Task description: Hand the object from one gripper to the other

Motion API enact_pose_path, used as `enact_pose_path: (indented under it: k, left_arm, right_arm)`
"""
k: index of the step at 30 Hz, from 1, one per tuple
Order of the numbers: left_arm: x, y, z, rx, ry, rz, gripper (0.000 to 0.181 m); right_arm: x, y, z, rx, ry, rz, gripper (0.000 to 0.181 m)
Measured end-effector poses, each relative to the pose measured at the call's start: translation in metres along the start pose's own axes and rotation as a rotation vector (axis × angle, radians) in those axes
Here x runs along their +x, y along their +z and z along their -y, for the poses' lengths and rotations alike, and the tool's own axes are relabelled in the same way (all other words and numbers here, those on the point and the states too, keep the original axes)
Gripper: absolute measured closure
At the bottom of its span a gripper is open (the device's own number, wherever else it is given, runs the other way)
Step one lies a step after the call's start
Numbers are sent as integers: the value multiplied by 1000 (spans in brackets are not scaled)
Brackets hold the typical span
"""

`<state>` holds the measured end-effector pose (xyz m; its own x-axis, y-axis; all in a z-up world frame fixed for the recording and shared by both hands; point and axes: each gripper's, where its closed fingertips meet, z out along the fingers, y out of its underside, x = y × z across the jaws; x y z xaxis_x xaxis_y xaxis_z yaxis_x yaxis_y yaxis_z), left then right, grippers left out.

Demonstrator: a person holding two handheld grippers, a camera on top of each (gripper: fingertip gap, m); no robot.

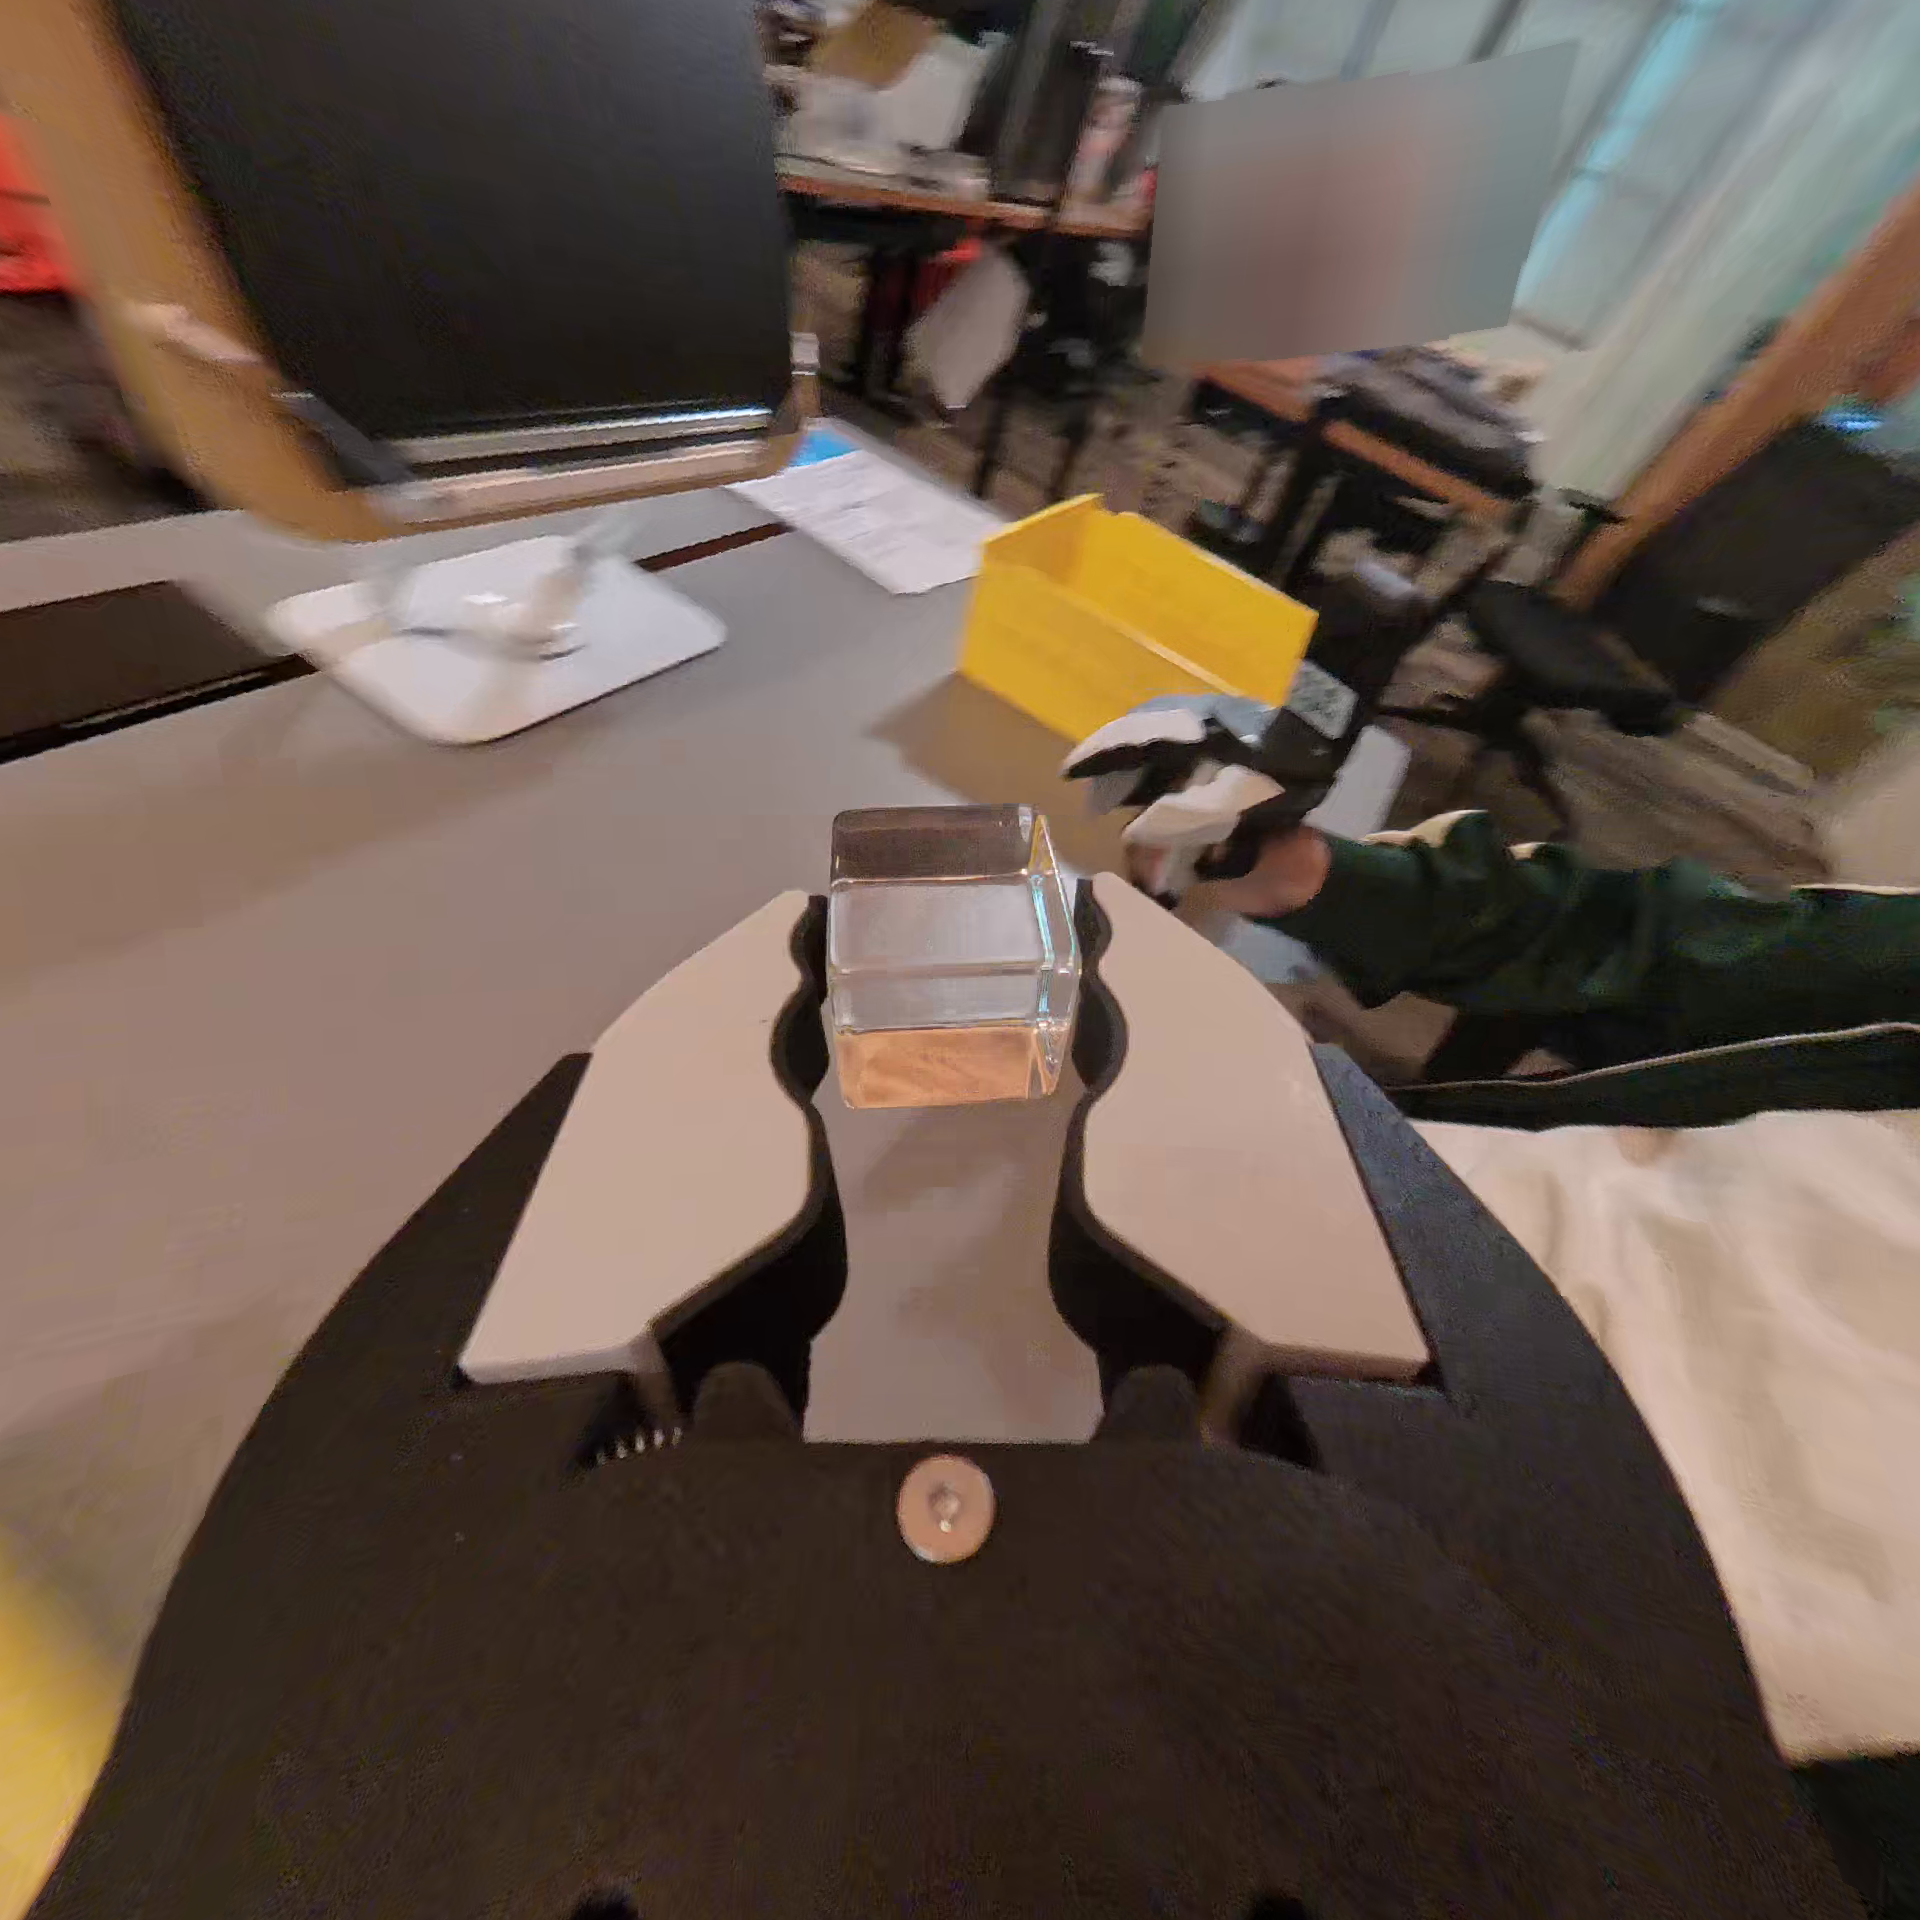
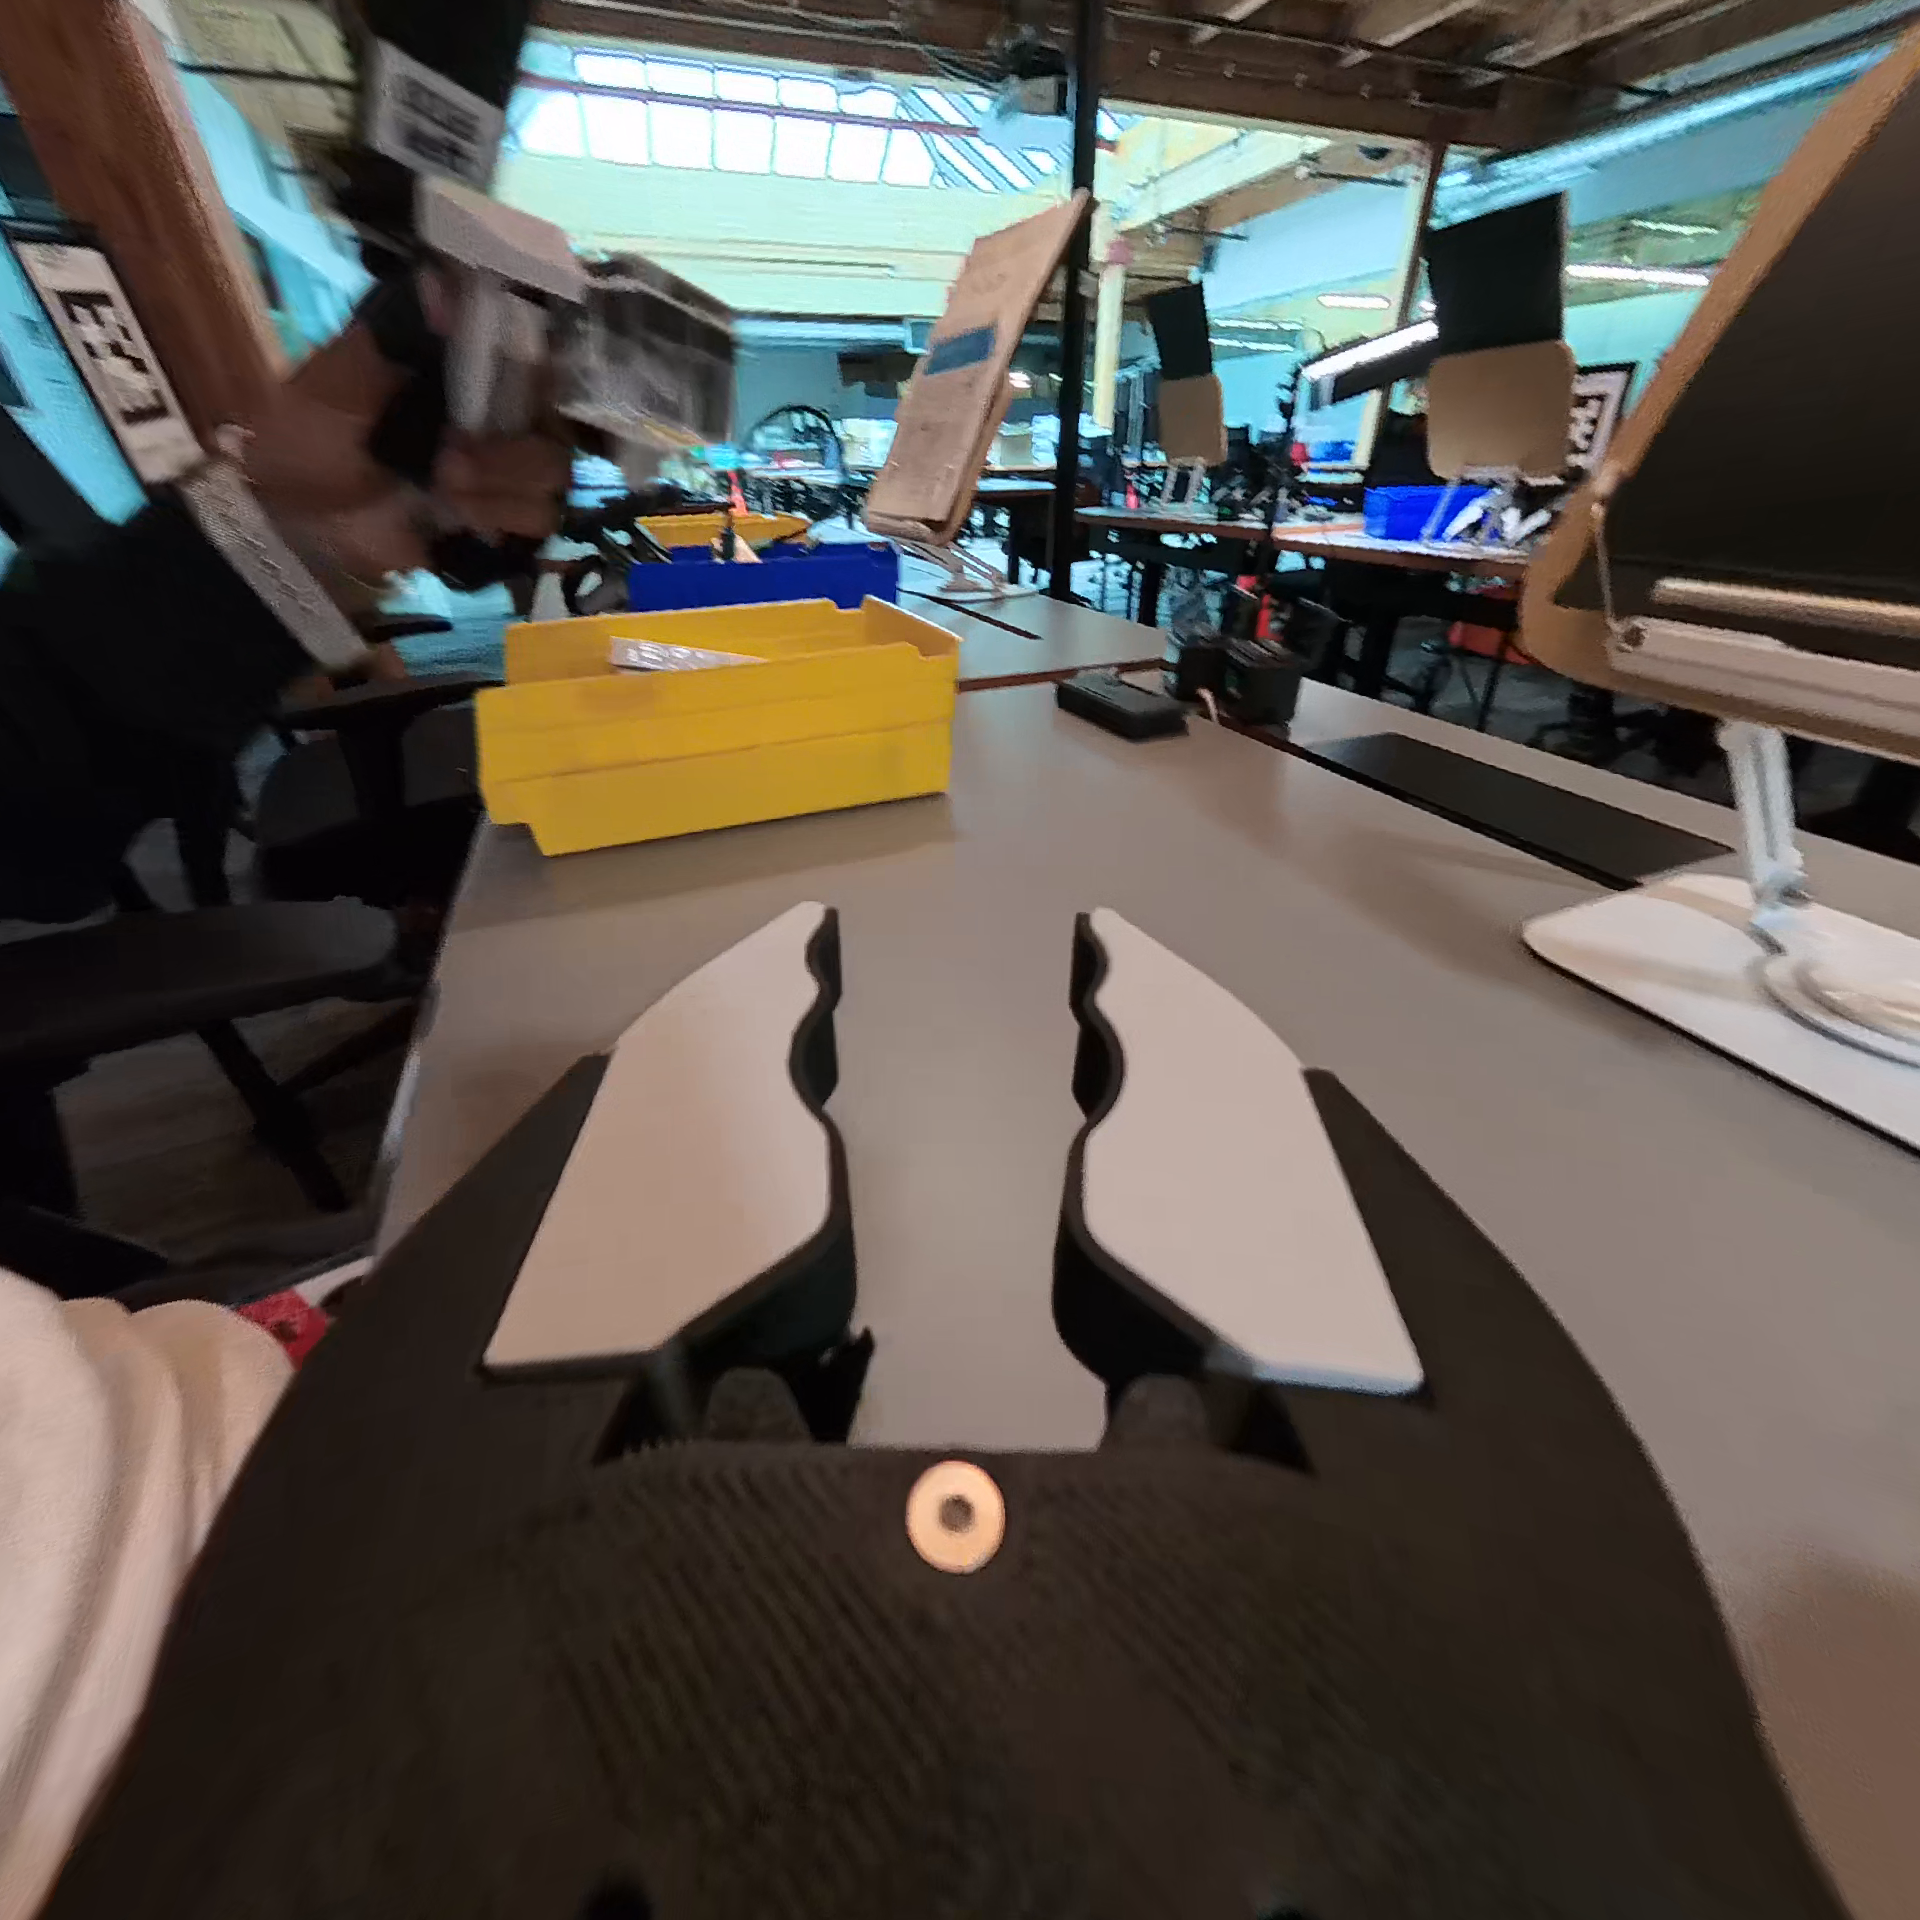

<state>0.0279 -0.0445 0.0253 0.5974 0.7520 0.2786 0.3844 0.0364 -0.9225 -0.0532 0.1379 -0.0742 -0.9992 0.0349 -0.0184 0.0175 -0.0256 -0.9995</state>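
A clear glass-like cube (image 1: 951,966) is clamped between the pads of my left gripper (image 1: 951,894), which holds it above the grey table (image 1: 312,935). My right gripper (image 2: 954,920) is open and empty over the table. It also shows in the left wrist view (image 1: 1143,795), to the right of the cube and a little beyond it, apart from it and held by a hand in a dark green sleeve. In the right wrist view a blurred hand with a device (image 2: 488,353) shows at upper left. The cube is not visible there.
A yellow bin (image 1: 1122,613) (image 2: 717,717) stands near the table's edge. A monitor on a white stand (image 1: 499,644) (image 2: 1714,966) is on the table, with papers (image 1: 873,509) behind. A blue bin (image 2: 764,577) and black chairs (image 2: 156,987) lie beyond the table. My hands' fingertips stand some 25 cm from each other.
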Motion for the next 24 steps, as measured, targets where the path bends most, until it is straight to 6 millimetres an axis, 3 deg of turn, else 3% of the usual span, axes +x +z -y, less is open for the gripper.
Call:
enact_pose_path:
  k: [3,5,9,14,24]
  left_arm:
    - [33,71,-11,-27,-28,-195,136]
    - [52,109,-26,-55,-56,-303,136]
    - [75,156,-58,-81,-87,-423,136]
    - [87,173,-87,-172,-106,-482,136]
    - [98,181,-95,-200,-83,-560,136]
  right_arm:
    - [-20,0,9,51,8,78,128]
    - [-29,0,11,77,65,116,121]
    - [-37,1,0,42,215,156,112]
    - [-48,-1,-9,3,381,213,119]
    - [-55,-1,-19,-33,393,211,127]
